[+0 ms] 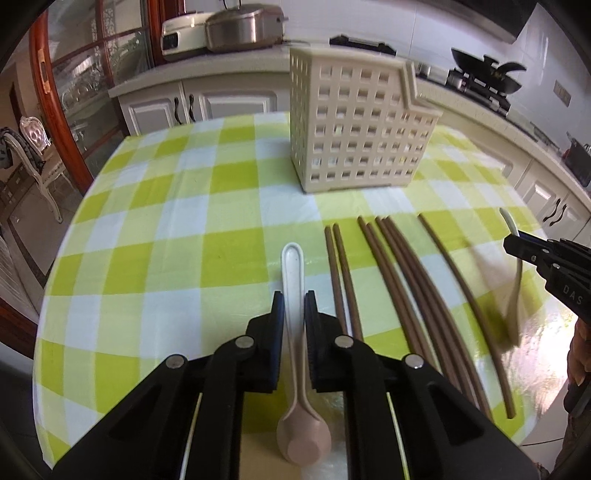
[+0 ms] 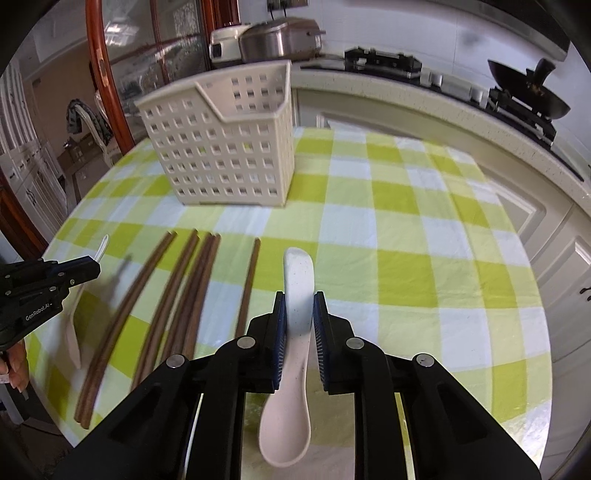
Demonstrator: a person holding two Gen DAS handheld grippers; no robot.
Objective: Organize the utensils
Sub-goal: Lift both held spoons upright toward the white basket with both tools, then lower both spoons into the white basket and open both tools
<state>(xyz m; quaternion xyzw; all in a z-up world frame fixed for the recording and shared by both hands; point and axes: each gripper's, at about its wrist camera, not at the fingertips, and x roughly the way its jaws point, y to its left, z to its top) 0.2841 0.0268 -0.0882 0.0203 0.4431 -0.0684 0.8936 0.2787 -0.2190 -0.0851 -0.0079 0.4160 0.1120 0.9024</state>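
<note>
My left gripper is shut on the handle of a beige long spoon, bowl toward the camera. It also shows at the left of the right wrist view with the spoon hanging from it. My right gripper is shut on a white speckled soup spoon, seen blurred in the left wrist view. Several brown chopsticks lie on the cloth between the grippers, also in the right wrist view. A cream perforated utensil basket stands upright behind them, its open top visible.
The table has a green, white and yellow checked cloth. Kitchen counters with cookers and a wok lie behind. A wooden-framed glass door and a chair are at the left.
</note>
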